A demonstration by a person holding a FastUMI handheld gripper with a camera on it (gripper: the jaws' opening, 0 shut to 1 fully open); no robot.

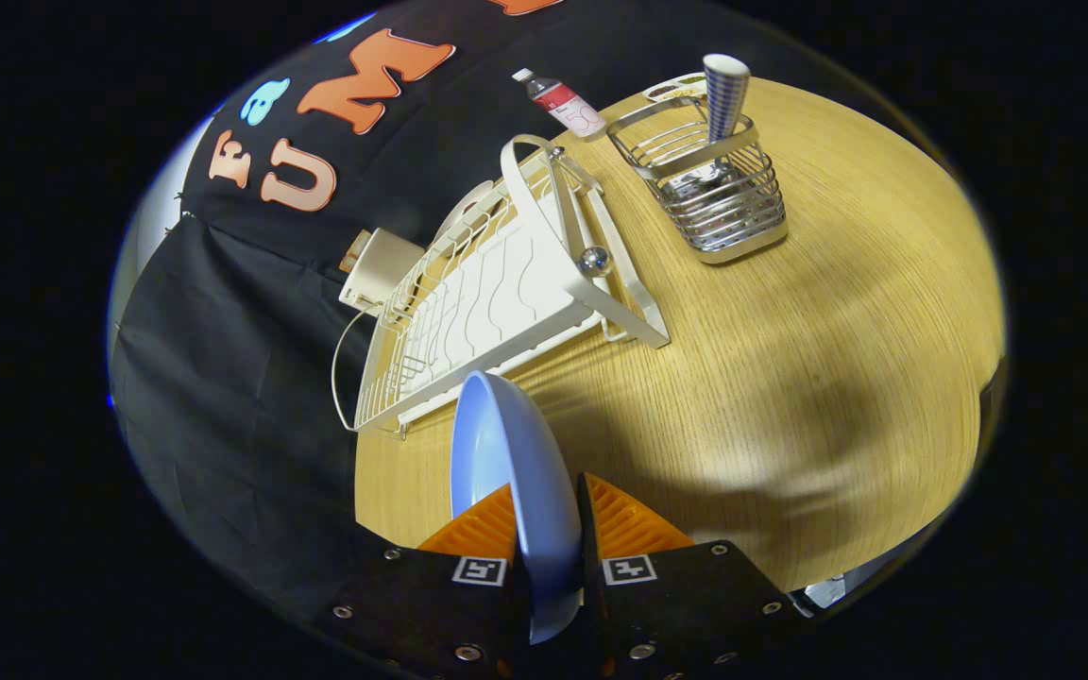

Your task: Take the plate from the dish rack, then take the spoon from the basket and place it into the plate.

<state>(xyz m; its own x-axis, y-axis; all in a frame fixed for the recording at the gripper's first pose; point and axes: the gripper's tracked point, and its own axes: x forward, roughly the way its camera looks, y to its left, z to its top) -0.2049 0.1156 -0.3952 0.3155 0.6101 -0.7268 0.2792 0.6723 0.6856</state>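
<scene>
- Right now, the gripper [549,515] is closed tight on the plate [506,472], with one finger pressed on each side of it.
- The blue plate is held up on its edge between the fingers, above the wooden table [790,378].
- Just beyond the plate, the white dish rack [497,302] is seen on the table, close to the black cloth wall.
- A small cream box [379,269] is tucked behind the rack, against the wall.
- Farther off, past the rack, a shiny wire basket [709,184] is set on the table.
- The spoon [723,94] is stood up in the basket, and its striped handle is poked out over the top.
- A small bottle [558,102] with a red and white label is laid near the wall, beside the basket.
- Behind the basket, the edge of a small dish [671,88] can be seen, but what is in it cannot be told.
</scene>
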